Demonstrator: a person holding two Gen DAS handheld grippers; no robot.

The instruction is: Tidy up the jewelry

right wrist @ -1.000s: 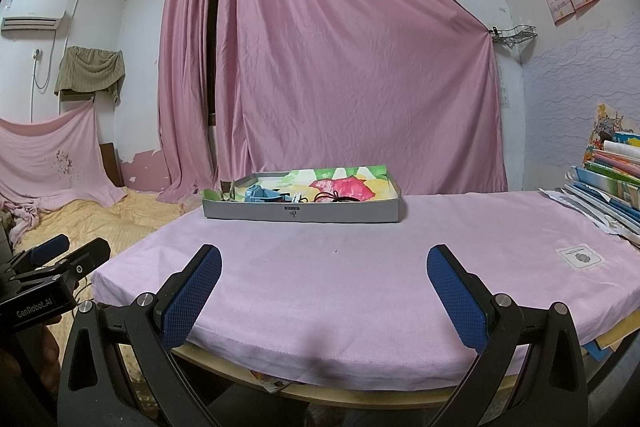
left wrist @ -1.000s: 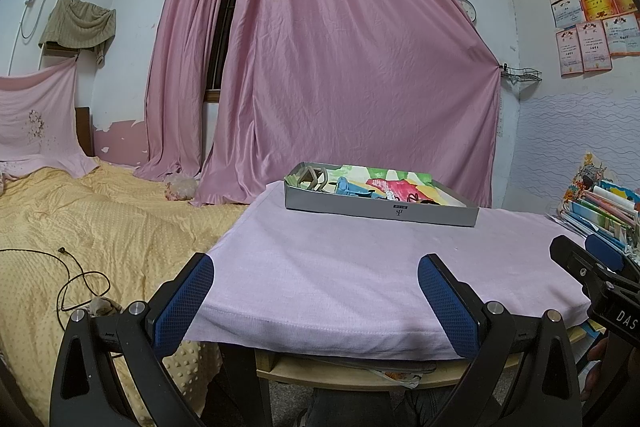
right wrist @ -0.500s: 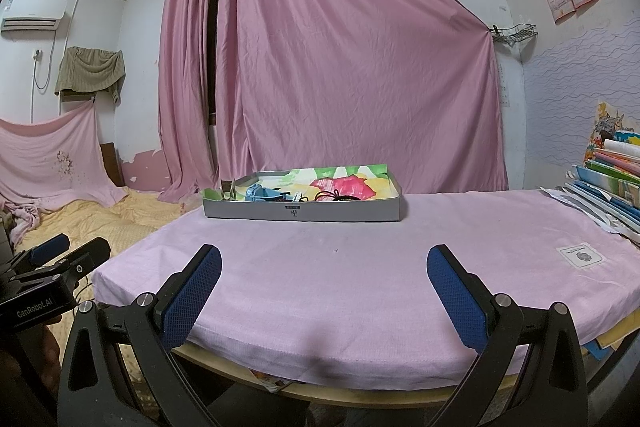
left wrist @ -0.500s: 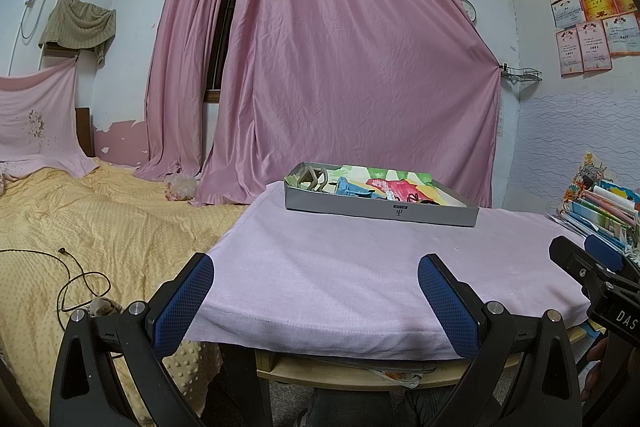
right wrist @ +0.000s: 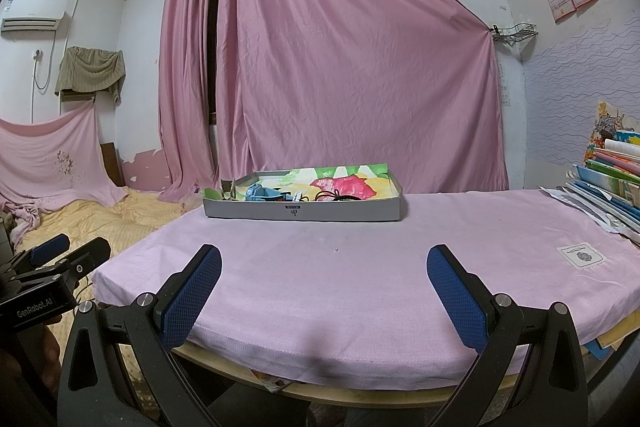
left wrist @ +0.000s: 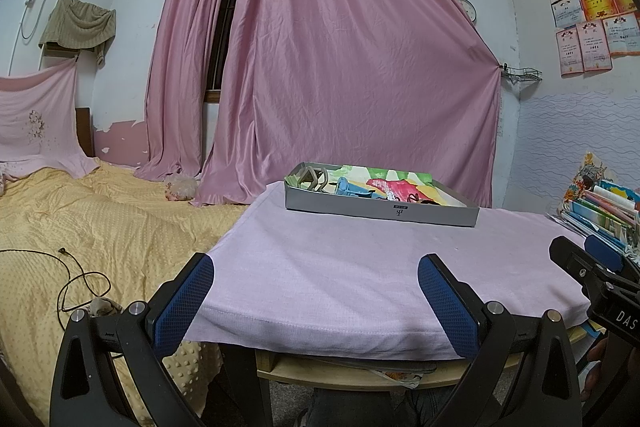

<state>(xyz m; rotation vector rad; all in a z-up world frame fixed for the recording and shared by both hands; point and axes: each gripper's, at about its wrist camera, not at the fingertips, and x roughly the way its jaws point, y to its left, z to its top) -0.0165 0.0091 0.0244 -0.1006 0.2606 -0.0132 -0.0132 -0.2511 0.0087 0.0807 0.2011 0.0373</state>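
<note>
Left tongs (left wrist: 316,291) and right tongs (right wrist: 324,287), nearest the cameras, each stand spread wide at the near edge of the table (right wrist: 360,267), blue pads (left wrist: 184,303) facing inward with nothing between them; each pair of tongs also appears at the margin of the other's view. The table carries a pink cloth (left wrist: 360,267) that bears a small white label (right wrist: 580,255) toward its right side. Farther back on the cloth, well apart from both tongs, rests a shallow grey tray (right wrist: 304,213) lined with multicoloured paper, holding the jewelry (right wrist: 264,193): a light-blue piece, dark cord-like pieces and a beige item at its left end; finer detail is too small to tell. A stack of books (right wrist: 608,183) occupies the table's right edge. To the left lies a bed with a yellow cover (left wrist: 80,227). Pink curtains (right wrist: 340,67) hang behind.
</note>
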